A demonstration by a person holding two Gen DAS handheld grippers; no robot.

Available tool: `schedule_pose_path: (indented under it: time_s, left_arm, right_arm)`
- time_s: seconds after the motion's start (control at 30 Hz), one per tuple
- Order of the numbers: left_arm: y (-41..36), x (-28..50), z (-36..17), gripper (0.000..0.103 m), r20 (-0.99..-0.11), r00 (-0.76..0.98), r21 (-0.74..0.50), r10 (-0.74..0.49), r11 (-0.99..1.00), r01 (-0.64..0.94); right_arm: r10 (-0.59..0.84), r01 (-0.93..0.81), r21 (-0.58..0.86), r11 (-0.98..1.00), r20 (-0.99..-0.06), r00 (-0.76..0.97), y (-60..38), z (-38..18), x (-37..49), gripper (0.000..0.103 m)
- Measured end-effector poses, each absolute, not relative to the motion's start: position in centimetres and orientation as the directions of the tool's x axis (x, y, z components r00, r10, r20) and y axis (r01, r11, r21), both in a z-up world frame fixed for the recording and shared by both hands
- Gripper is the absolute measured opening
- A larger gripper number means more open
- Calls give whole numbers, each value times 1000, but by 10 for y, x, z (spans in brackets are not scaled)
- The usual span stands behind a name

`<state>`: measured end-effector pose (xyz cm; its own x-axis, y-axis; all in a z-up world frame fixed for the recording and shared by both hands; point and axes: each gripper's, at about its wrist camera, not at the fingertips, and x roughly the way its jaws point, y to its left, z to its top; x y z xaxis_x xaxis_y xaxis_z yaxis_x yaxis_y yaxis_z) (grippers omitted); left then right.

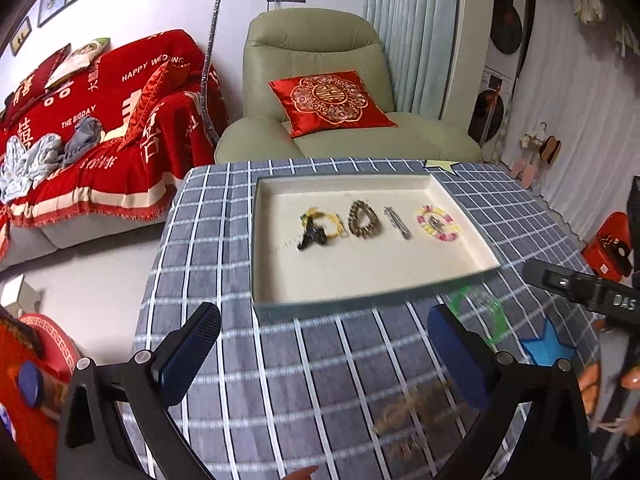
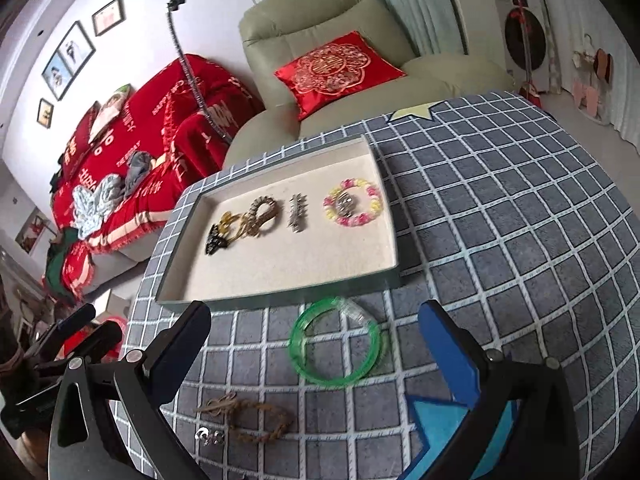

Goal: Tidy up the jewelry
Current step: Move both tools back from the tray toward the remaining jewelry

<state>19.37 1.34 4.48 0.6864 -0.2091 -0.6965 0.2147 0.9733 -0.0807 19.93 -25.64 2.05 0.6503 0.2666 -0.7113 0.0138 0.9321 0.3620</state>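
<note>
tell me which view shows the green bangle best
The right wrist view: the green bangle lies sharp and whole on the checked cloth, just in front of the tray. In the left wrist view it is a blurred ring partly hidden behind the tool's right finger.

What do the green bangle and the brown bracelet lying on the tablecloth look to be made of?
Green bangle: likely glass, jade or clear plastic; it is translucent and the checked cloth shows through. Brown bracelet: apparently braided cord or twine, matte and fibrous, with a knotted end; the small silvery bit beside it is too blurred to judge.
</note>
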Motion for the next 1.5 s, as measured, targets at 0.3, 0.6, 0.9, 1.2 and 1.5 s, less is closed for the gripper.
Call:
schedule_pose_path:
  time_s: [0.3, 0.6, 0.9, 1.2, 1.5]
  left_arm:
    - [6, 159, 40, 103, -715, 662, -83, -224, 968, 237]
    - [4, 137, 26, 103, -722, 664, -62, -195, 974, 219]
    - [16, 134, 2, 103, -763, 616, -80, -196, 974, 212]
    - [11, 139, -22, 103, -802, 569, -39, -180, 967, 251]
    - [-5, 145, -36, 103, -814, 561, 57, -153, 939, 339]
  right_arm:
    - [323, -38, 387, 921, -708, 628, -244, 25, 179, 103]
    - [258, -17, 311, 950, -754, 604, -252, 26, 155, 103]
    - [243, 71, 332, 941, -804, 543, -279, 4, 134, 103]
    - [192, 116, 286, 951, -843, 503, -291, -13, 129, 103]
    - [178, 63, 235, 970, -862, 475, -265, -20, 138, 103]
